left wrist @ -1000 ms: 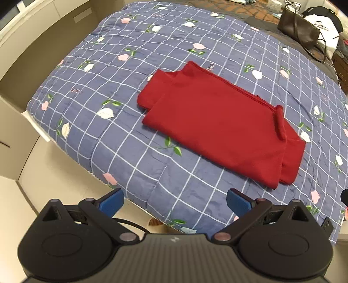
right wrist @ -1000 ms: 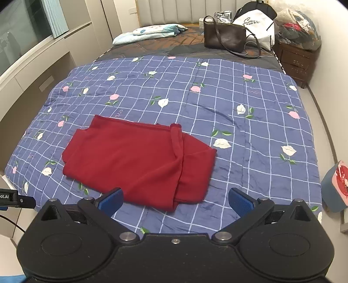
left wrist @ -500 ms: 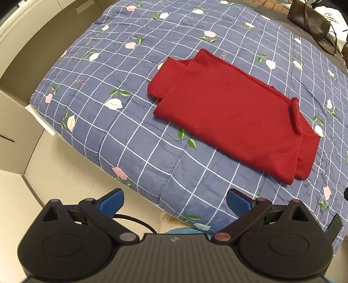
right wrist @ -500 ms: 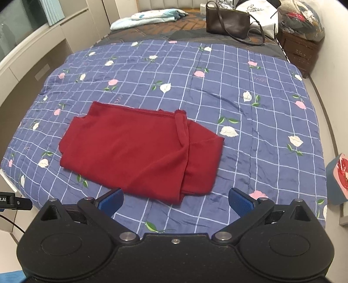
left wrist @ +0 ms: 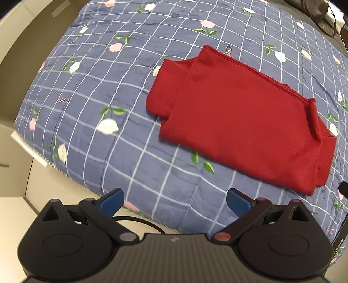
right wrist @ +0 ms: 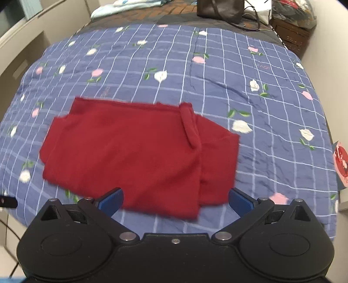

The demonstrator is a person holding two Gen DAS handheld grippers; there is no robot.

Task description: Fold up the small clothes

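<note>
One red garment [left wrist: 243, 122] lies folded flat on the blue checked quilt [left wrist: 104, 82], and it is the only piece of clothing on the quilt in either view; there are two grippers, each with two blue-tipped fingers. The left gripper [left wrist: 175, 201] hangs with its fingers spread wide and empty, over the quilt's near edge and well short of the garment's near hem. The right gripper [right wrist: 175, 200] is likewise spread apart and grips nothing, its fingers hanging over the garment's near edge, though whether they touch the cloth cannot be told. The left wrist view shows the garment's stepped corner, where a lower layer juts out from under the top one, and a rolled band [left wrist: 314, 122] of cloth crossing the garment towards its other end; it also shows pale floor [left wrist: 56, 196] below the quilt's edge and a dark cable [left wrist: 139, 221] on it. The right wrist view shows the far side of the room beyond the garment: one dark handbag [right wrist: 219, 9] on a brown cover at the head of the bed, light folded bedding [right wrist: 128, 5] to the left of the bag, and a wooden cabinet [right wrist: 291, 34] to its right. The quilt carries white and pink flowers with green leaves. Pale walls and built-in units border the bed on the left.
</note>
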